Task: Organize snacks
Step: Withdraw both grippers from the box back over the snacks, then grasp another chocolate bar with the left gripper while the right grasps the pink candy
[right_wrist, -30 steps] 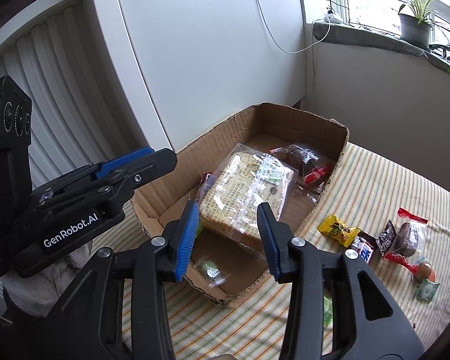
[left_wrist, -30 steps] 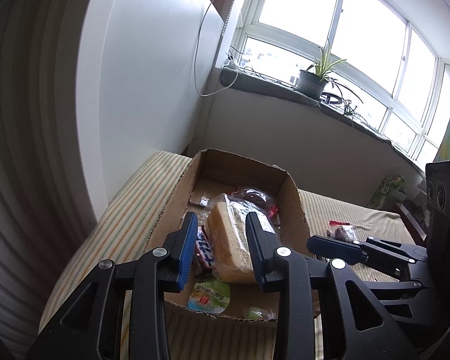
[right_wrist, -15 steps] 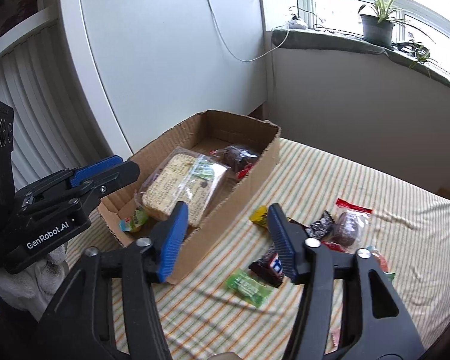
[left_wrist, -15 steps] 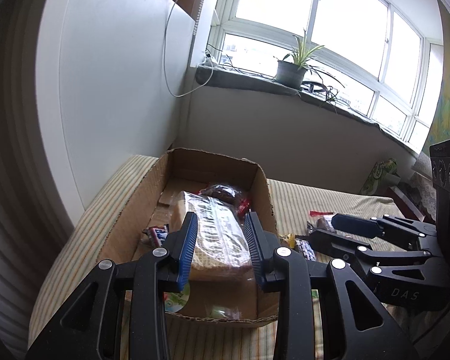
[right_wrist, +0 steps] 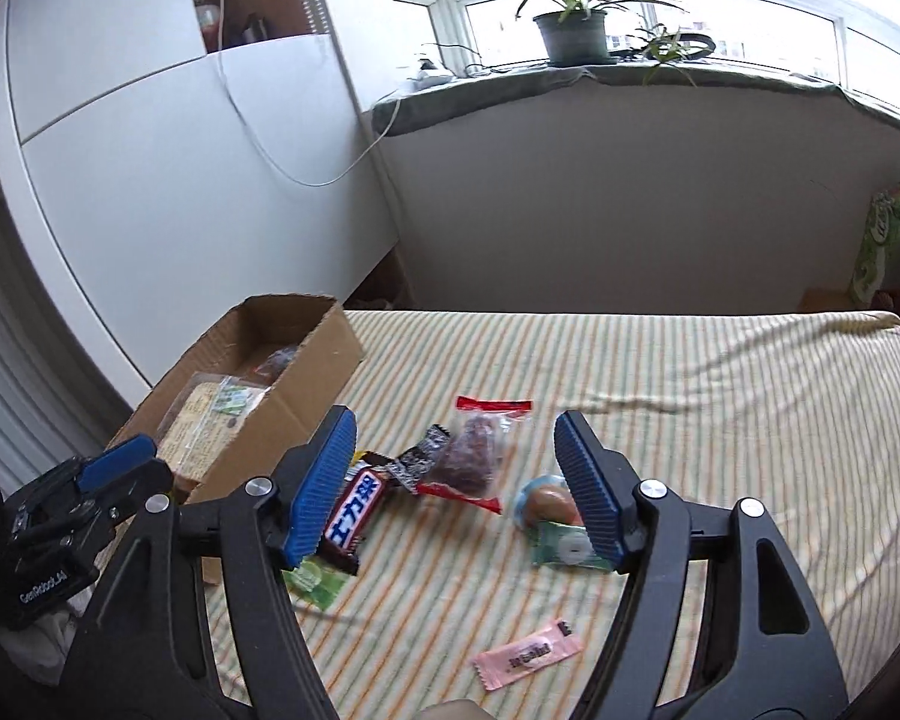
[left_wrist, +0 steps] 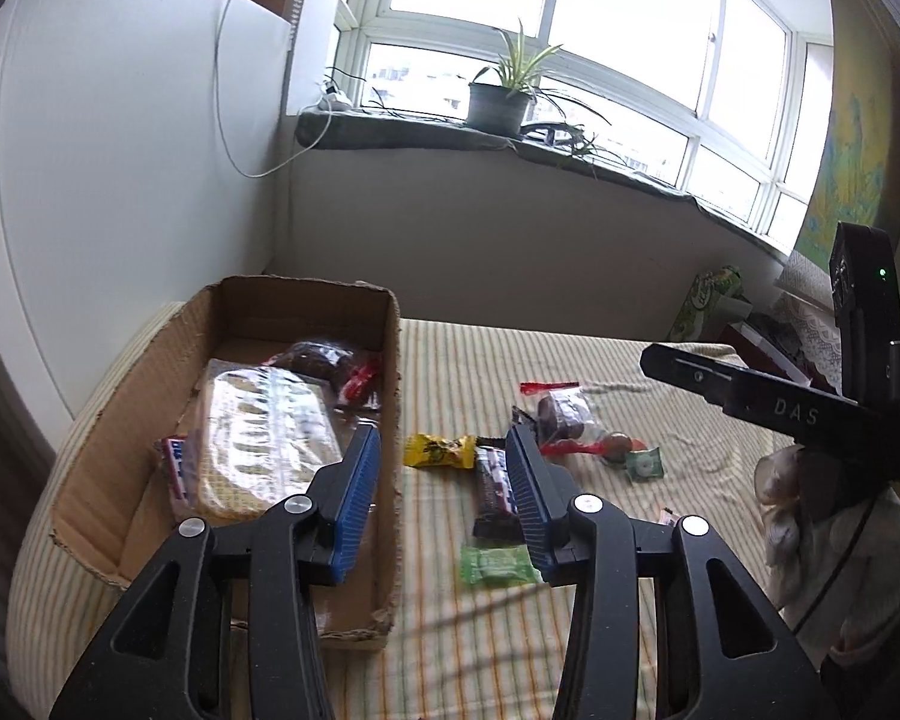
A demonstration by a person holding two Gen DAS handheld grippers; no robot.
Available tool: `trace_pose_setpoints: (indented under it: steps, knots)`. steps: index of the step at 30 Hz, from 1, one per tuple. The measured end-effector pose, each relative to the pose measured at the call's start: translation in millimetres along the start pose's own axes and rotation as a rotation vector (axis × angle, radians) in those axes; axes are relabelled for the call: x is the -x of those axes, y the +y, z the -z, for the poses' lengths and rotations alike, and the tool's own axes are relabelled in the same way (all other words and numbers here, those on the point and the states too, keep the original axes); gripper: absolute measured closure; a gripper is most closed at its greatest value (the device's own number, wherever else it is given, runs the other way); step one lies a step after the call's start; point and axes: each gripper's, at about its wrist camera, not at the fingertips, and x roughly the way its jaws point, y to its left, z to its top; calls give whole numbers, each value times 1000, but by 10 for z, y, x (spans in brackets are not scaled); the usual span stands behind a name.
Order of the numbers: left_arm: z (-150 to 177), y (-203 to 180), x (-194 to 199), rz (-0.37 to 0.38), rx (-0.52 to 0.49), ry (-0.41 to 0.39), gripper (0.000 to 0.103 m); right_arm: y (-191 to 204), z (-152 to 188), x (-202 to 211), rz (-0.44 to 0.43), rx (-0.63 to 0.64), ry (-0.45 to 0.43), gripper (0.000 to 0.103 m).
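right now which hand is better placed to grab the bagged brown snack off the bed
Right. The right gripper has open, empty jaws framing the bagged brown snack. The left gripper, its jaws opening, hangs by the cardboard box wall.

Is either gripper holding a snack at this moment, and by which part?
Nothing is held. The left gripper, jaws opening, and right gripper hang empty above the snacks.

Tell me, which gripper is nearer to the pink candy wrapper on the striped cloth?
Right. The right gripper hovers open just beyond the pink candy wrapper; the left gripper, jaws opening, is further off by the cardboard box.
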Motion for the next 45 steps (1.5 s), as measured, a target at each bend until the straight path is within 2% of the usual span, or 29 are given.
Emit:
trace_pose_setpoints:
  steps: [1,3,4,13,17,28,32,34,38,43,45]
  knots:
    - [12,-48,-19,5,-10,5,61,-67,8,0,21,-3,3,31]
    - [36,-136,-62,17,-24,16,61,-204,16,-23,60,-6,10,19]
    - [49,-177,-95,27,-29,27,61,-267,25,-35,72,-9,11,18]
    - [199,-507,-396,60,-80,110,61,-529,214,-165,90,3,106,18]
    - [239,-540,-504,54,-87,136,61,-544,370,-296,76,20,188,18]
    - [304,-516,-733,16,-98,186,61,-438,738,-40,16,48,233,19]
    - [300,-482,-801,10,-83,199,61,-425,857,98,-43,15,248,33]
    - [293,-470,-832,6,-78,201,61,-406,915,121,-96,1,267,34]
    - [278,-434,-880,17,-56,211,61,-332,1020,78,-112,19,308,48]
    - [264,-428,-903,7,-44,211,61,-394,994,5,-132,-26,305,49]
    - [269,-429,-900,6,-45,210,61,-396,948,-47,-127,-39,303,52]
